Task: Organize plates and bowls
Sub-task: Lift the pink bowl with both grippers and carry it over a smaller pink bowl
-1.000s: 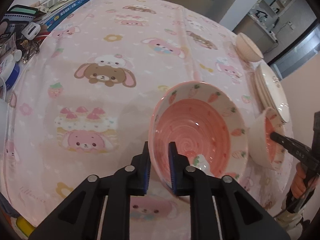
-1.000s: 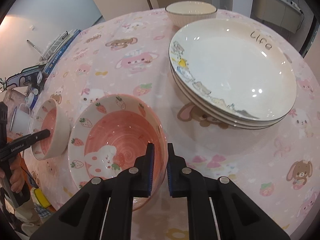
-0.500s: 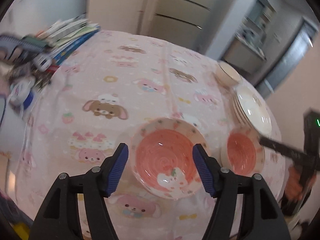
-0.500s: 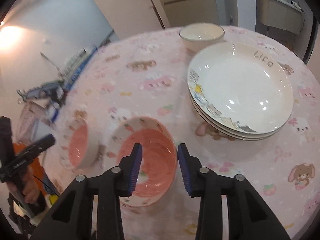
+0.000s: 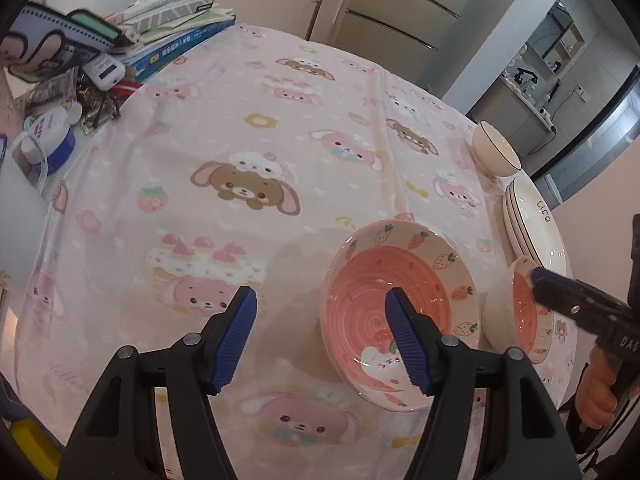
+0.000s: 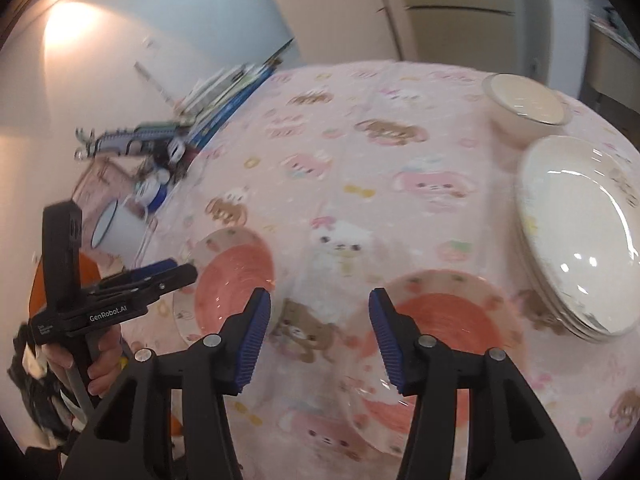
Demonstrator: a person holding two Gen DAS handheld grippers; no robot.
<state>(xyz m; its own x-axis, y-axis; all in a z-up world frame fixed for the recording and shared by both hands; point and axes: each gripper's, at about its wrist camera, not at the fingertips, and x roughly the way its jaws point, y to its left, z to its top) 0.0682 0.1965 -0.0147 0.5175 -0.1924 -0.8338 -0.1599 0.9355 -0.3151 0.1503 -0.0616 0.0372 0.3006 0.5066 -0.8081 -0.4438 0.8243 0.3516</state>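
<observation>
A pink strawberry bowl [image 5: 396,316] sits on the pink tablecloth, and a second pink bowl [image 5: 520,312] sits to its right. My left gripper [image 5: 320,336] is open and empty, raised above the table; its right finger overlaps the first bowl in view. My right gripper [image 6: 318,332] is open and empty above the cloth, with one pink bowl [image 6: 436,356] under its right finger and the other pink bowl [image 6: 230,284] to its left. A stack of white plates [image 6: 580,236] and a cream bowl [image 6: 524,104] stand on the right.
Books [image 5: 176,40], a white mug [image 6: 120,232] and small clutter [image 5: 56,128] crowd the table's left edge. The other hand-held gripper shows at the right edge of the left wrist view [image 5: 580,312] and at the left of the right wrist view [image 6: 120,292].
Both grippers let go of the pink bowls, opened wide and lifted away. The right wrist view has swung left and is blurred by motion.
</observation>
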